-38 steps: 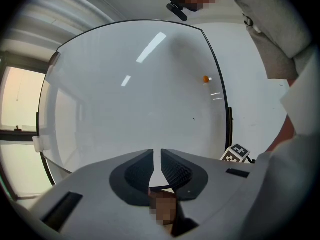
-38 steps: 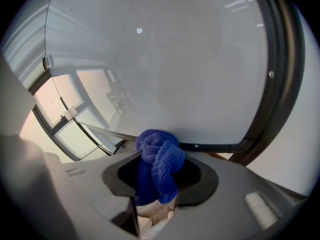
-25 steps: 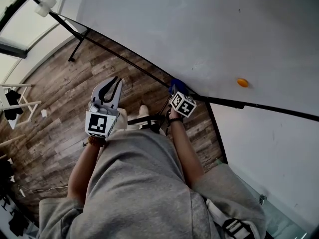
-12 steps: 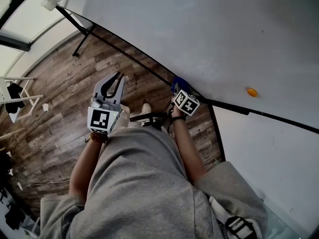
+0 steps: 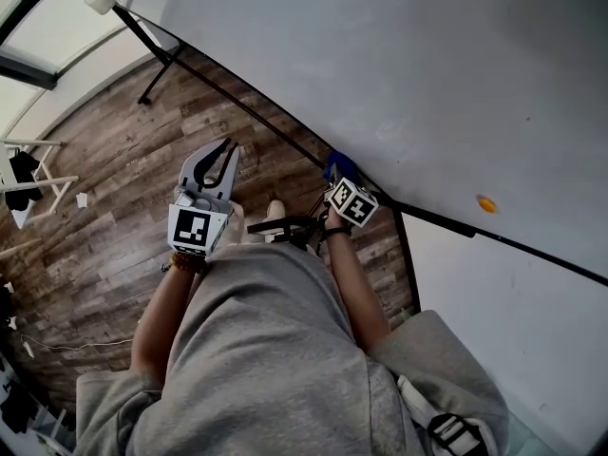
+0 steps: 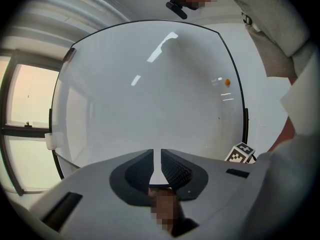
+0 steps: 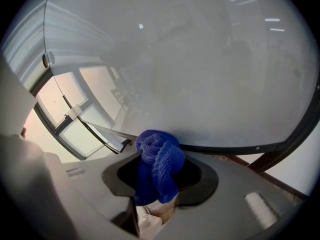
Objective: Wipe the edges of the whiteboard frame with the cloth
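The whiteboard (image 5: 380, 65) is a big white panel with a thin black frame (image 5: 237, 103) along its lower edge. My right gripper (image 5: 340, 177) is shut on a bunched blue cloth (image 5: 337, 166), which presses against that lower frame edge. In the right gripper view the blue cloth (image 7: 159, 156) bulges out of the right gripper (image 7: 159, 154) and touches the black frame (image 7: 235, 148). My left gripper (image 5: 225, 148) hangs over the floor, apart from the board, shut and holding nothing. In the left gripper view the left gripper (image 6: 160, 156) faces the board.
An orange magnet (image 5: 486, 203) sticks to the board right of the cloth. A black stand leg (image 5: 157, 74) slants to the wood floor (image 5: 95, 226). A white rack (image 5: 28, 179) stands far left. A second white panel (image 5: 494, 302) lies lower right.
The head view has swung, so the orange magnet sits lower and further right. The right gripper keeps the cloth on the frame's lower edge; the left gripper has hardly moved.
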A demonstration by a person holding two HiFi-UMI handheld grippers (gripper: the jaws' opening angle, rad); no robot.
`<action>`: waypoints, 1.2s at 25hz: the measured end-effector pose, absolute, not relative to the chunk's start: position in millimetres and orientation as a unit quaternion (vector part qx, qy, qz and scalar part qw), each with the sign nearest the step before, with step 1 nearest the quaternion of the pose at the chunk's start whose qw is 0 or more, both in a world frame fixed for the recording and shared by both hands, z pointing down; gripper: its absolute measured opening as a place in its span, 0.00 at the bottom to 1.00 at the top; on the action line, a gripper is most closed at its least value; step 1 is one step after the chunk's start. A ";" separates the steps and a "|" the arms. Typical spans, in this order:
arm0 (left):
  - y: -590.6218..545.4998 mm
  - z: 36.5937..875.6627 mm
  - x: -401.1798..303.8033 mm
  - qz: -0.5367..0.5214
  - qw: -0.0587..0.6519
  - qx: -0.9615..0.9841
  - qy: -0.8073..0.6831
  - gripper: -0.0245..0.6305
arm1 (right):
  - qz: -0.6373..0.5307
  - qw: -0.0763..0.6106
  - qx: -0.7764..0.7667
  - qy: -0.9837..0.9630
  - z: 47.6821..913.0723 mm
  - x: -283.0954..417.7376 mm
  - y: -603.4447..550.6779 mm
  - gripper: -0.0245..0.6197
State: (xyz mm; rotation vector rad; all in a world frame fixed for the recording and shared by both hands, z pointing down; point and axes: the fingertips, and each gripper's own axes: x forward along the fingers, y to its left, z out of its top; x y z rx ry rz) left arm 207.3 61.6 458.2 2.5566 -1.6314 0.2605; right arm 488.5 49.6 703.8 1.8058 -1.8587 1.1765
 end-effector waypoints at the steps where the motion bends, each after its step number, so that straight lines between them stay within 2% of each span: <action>1: 59.0 458.4 205.7 0.084 0.050 0.839 -0.536 0.11 | 0.410 0.148 0.627 -0.646 704.1 486.9 48.6 0.30; 14: 27.4 463.2 184.4 0.075 0.066 0.853 -0.512 0.11 | 0.410 0.155 0.634 -0.637 700.8 463.3 38.4 0.30; 30: -23.0 464.7 189.2 0.108 0.019 0.899 -0.423 0.12 | 0.403 0.115 0.670 -0.613 699.6 448.0 30.2 0.30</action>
